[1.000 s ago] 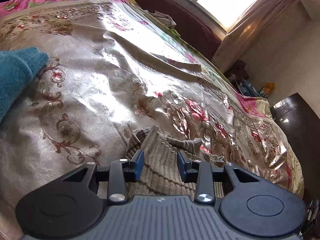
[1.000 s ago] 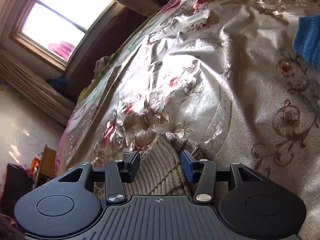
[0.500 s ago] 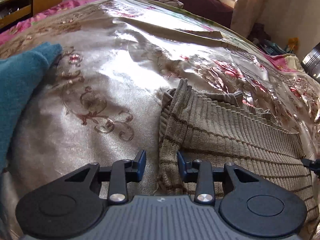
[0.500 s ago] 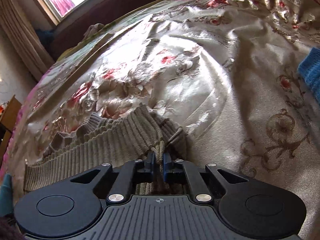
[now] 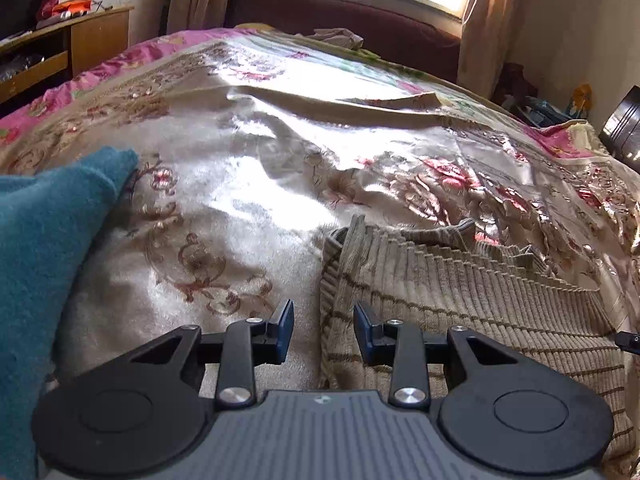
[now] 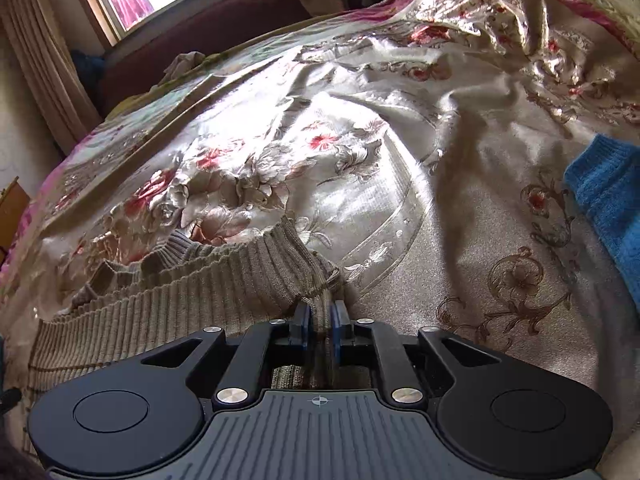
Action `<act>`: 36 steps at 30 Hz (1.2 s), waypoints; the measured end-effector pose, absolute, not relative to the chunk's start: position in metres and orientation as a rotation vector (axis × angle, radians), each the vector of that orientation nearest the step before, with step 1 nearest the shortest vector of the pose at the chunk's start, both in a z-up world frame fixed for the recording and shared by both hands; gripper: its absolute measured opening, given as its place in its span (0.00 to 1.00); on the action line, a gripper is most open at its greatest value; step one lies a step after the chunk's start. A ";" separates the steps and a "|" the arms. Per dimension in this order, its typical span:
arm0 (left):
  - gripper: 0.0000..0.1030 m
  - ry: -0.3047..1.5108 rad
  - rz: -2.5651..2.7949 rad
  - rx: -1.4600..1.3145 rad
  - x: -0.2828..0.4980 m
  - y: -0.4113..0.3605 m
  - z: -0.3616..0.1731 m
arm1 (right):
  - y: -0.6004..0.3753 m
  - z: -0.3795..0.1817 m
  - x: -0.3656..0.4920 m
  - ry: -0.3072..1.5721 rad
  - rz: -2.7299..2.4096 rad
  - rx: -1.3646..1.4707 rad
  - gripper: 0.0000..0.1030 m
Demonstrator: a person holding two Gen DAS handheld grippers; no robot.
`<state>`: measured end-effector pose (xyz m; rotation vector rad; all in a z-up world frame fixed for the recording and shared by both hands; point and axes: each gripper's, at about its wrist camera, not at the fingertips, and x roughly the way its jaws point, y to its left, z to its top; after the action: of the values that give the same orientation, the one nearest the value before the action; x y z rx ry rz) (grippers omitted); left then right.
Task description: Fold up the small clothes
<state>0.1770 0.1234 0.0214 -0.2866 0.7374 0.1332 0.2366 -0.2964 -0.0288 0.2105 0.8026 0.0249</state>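
Note:
A beige ribbed knit garment with thin brown stripes (image 5: 460, 292) lies flat on the floral bedspread (image 5: 248, 184). My left gripper (image 5: 323, 330) is open, low over the garment's left edge, which runs between the two blue pads. In the right wrist view the same garment (image 6: 160, 300) spreads to the left. My right gripper (image 6: 319, 322) is shut on a bunched corner of it, with knit fabric pinched between the pads.
A teal knit garment (image 5: 44, 248) lies at the left; it shows blue at the right edge of the right wrist view (image 6: 608, 204). A wooden cabinet (image 5: 60, 48) stands left of the bed. A window and dark headboard (image 5: 360, 12) are behind.
My right gripper went from open to shut on the garment's corner. My left gripper stayed open and drew back toward the garment's left edge, so more of the garment shows.

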 end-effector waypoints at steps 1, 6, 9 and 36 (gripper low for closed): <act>0.38 0.723 0.124 -0.275 0.177 0.119 0.025 | -0.294 -0.026 0.234 0.791 0.017 0.188 0.15; 0.38 0.697 0.062 -0.218 0.172 0.096 0.030 | -0.276 -0.017 0.216 0.738 0.059 0.114 0.15; 0.38 0.735 0.048 -0.198 0.167 0.088 0.017 | -0.264 -0.023 0.204 0.753 0.135 0.105 0.15; 0.38 0.829 0.146 -0.234 0.104 0.100 -0.005 | -0.250 -0.039 0.141 0.812 0.131 0.036 0.19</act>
<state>0.1042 0.0999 -0.0052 -0.2340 0.8286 0.1462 0.1411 -0.2501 -0.0394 0.0363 0.8120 0.1313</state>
